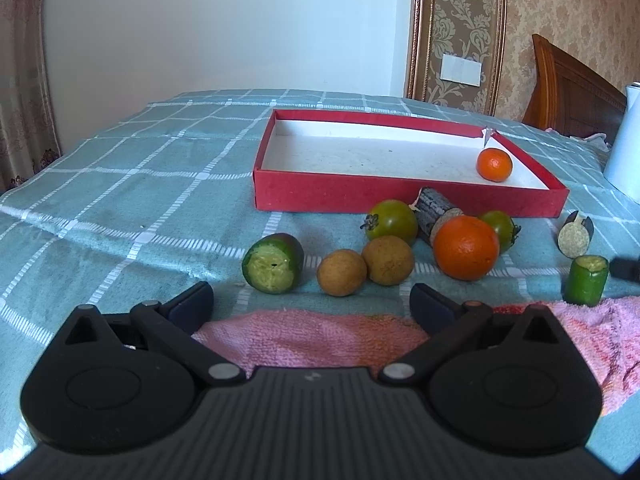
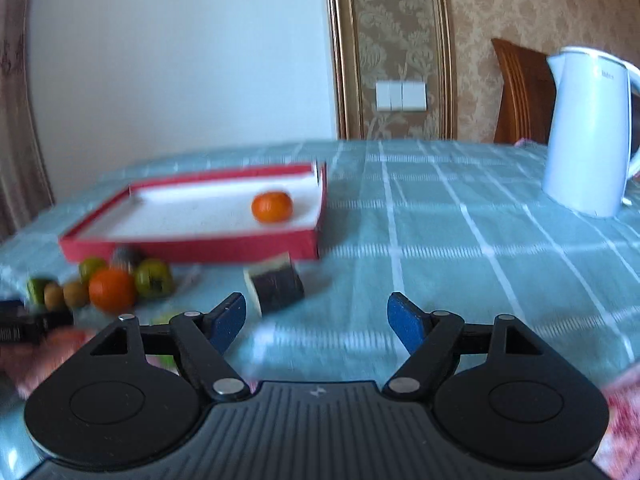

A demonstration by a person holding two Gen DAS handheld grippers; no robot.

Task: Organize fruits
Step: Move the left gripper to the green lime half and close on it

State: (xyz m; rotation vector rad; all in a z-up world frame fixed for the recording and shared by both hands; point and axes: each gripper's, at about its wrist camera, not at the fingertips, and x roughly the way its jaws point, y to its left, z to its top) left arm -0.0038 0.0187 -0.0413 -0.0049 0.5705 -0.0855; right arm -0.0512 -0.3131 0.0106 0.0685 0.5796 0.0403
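Red tray (image 1: 400, 200): shallow cardboard box on the checked cloth of the counter (image 1: 140, 184), white inside, one small mandarin (image 1: 494, 164) already lying near its far right corner.

Fruit waiting: a cluster just in front of the tray's near wall. A larger orange (image 1: 466, 253), two green tomatoes (image 1: 392, 221) and (image 1: 500, 227), two brown round fruits (image 1: 341, 273) and (image 1: 387, 259) touching each other (longans, I would guess), and a cut cucumber end (image 1: 273, 263) on its side.

Odd pieces: a dark bark-skinned stub (image 1: 434, 216) leaning behind the orange, another (image 1: 575, 234) off to the right, and an upright cucumber piece (image 1: 586, 280) at the edge of the pink towel (image 1: 304, 336).

Left hand-held gripper (image 1: 312, 300): jaws spread wide, nothing between them, poised over the towel just short of the brown fruits.

Right hand-held gripper (image 2: 316, 316): jaws apart and empty over bare cloth; its view is blurred. A white kettle (image 2: 588, 132) stands well off to its right.

Orange, handling: light, firm, springy peel; take it across its widest part, since a round skin will roll off pads set too high.

Tomatoes: smooth, slippery and bruisable (squeeze gently).

Brown fruits: small, thin brittle shell, likely to skitter; pinch square on the middle.

Cucumber ends: stiff, wet at the cut face; grip the skin sides.
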